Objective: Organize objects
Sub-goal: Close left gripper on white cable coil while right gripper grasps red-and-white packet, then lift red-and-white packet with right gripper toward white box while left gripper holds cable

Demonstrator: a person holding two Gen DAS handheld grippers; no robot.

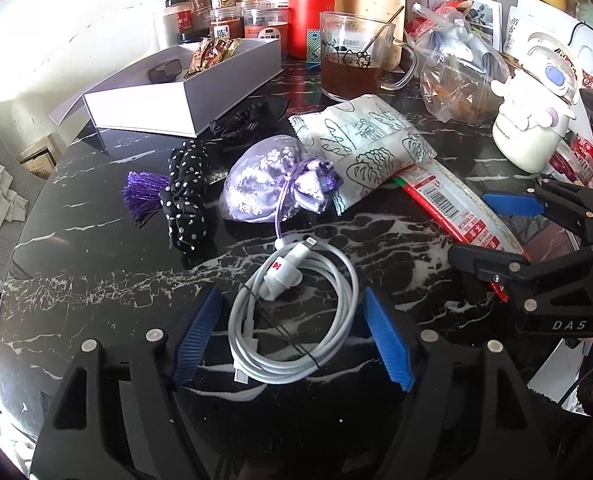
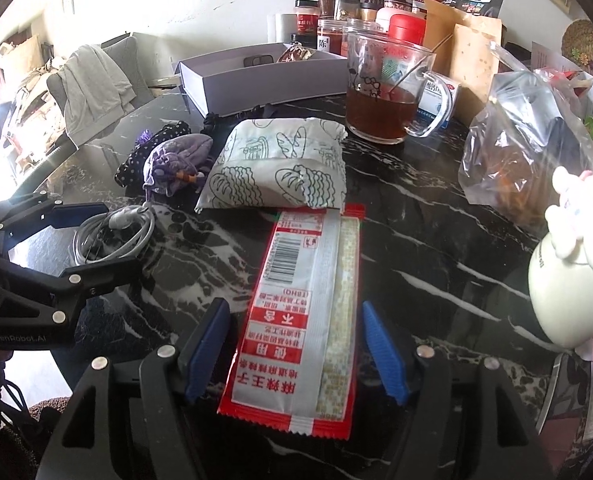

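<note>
Now left gripper (image 1: 292, 336) fingers apart, straddling coiled white cable (image 1: 294, 312) on black marble table (image 1: 96, 280), pads not touching it. Right gripper (image 2: 296, 352) fingers apart either side of red snack packet (image 2: 296, 320), far end tucked under bread-print pouch (image 2: 276, 168).

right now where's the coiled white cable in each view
Left wrist view: coiled white cable lies bottom centre, between the open left gripper fingers.
Right wrist view: it sits at the left edge, within the left gripper.
Shared landmark: the bread-print packet, beyond the cable.
</note>
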